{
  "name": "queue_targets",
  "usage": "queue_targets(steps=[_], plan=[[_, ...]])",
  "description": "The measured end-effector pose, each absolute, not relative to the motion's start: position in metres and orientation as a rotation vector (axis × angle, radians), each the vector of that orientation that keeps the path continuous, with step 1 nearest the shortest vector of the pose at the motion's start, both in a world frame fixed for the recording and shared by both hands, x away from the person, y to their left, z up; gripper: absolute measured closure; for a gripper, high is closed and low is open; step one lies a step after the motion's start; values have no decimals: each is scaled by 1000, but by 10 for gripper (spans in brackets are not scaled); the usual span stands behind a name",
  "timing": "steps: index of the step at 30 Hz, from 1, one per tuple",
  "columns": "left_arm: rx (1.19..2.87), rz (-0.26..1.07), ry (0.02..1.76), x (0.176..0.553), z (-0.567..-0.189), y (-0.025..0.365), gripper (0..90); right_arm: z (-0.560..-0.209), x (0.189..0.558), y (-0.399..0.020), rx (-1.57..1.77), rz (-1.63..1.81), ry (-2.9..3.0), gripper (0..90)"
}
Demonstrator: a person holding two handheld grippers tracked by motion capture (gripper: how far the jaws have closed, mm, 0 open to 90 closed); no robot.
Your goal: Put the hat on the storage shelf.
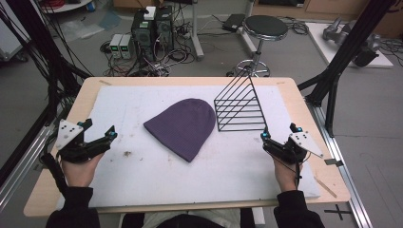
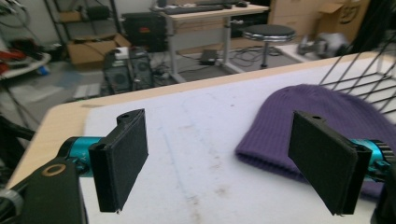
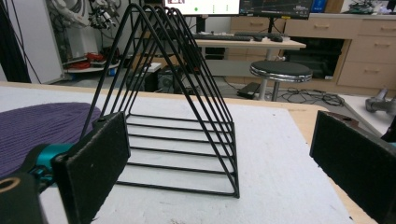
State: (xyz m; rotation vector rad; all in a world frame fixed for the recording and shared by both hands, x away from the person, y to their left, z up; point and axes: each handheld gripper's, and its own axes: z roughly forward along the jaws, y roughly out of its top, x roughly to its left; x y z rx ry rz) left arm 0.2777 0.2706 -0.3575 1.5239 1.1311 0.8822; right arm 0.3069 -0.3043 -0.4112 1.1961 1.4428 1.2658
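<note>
A purple knit beanie (image 1: 183, 127) lies flat in the middle of the white mat (image 1: 142, 175). Just right of it stands a black wire rack (image 1: 240, 107) of triangular dividers. My left gripper (image 1: 99, 131) is held at the mat's left edge, open and holding nothing; from its own view the beanie (image 2: 317, 109) lies ahead to the right, behind the right jaw. At the mat's right edge my right gripper (image 1: 279, 131) is open too. The rack (image 3: 173, 102) stands right in front of it, and the beanie (image 3: 42, 128) shows at the left.
The mat covers a wooden table (image 1: 304, 102). Beyond the far edge are a black stool (image 1: 264, 28), computer towers (image 1: 152, 28) and cables on the floor. A black frame leg (image 1: 342, 61) stands at the right. A small dark speck (image 1: 127, 153) marks the mat.
</note>
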Motion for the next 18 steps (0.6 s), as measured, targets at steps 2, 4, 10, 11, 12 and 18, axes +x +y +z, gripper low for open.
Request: queue_targets(steps=[2, 4, 10, 11, 12, 18], plan=[[1528, 871, 1135, 279, -356, 271, 208, -411, 307, -303, 1194, 1270, 1444, 40], [1570, 844, 1139, 290, -353, 269, 208, -411, 306, -302, 1183, 1268, 1448, 40], [1628, 816, 1122, 314, -345, 263, 205, -412, 307, -302, 1188, 1270, 1461, 40], [1628, 816, 1122, 314, -345, 263, 205, -412, 308, -302, 1184, 1267, 1467, 40], [1647, 804, 1108, 322, -341, 261, 205, -412, 308, -302, 1180, 1268, 1469, 40], [1723, 782, 1084, 344, -329, 255, 214, -412, 307, -300, 1167, 1263, 1487, 40]])
